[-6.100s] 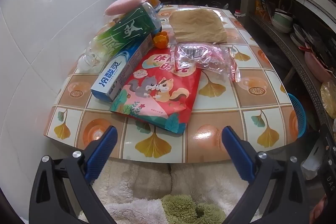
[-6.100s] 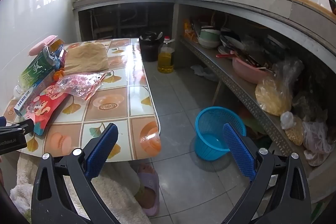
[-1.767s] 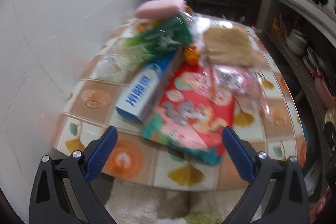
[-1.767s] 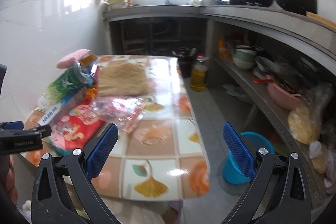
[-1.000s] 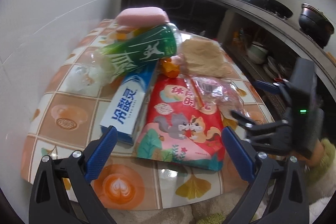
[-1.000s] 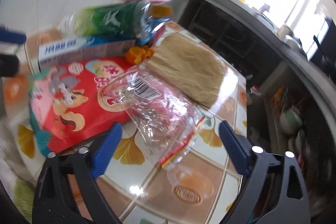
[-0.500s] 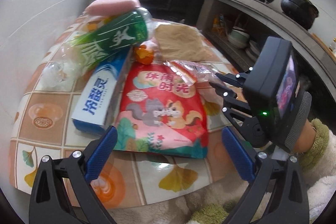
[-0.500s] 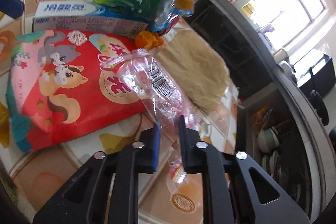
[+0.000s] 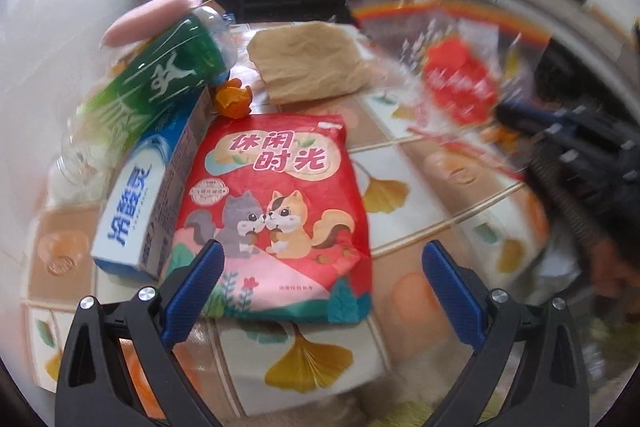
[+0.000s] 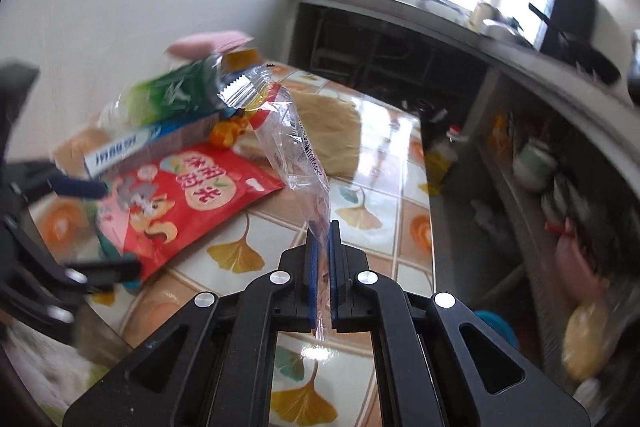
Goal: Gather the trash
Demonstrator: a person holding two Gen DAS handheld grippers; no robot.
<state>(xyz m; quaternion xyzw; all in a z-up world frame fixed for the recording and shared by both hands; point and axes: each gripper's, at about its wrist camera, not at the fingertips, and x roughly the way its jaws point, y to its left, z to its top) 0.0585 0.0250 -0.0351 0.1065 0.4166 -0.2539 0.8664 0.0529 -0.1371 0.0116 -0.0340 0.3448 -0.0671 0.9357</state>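
Pinching clear wrapper (image 10: 298, 151) between right claw (image 10: 321, 251) pads, above table (image 10: 372, 187).

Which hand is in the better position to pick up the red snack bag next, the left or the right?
Left. The left gripper is open and hangs right over the red snack bag. The right gripper is shut on the clear plastic wrapper, so it is busy.
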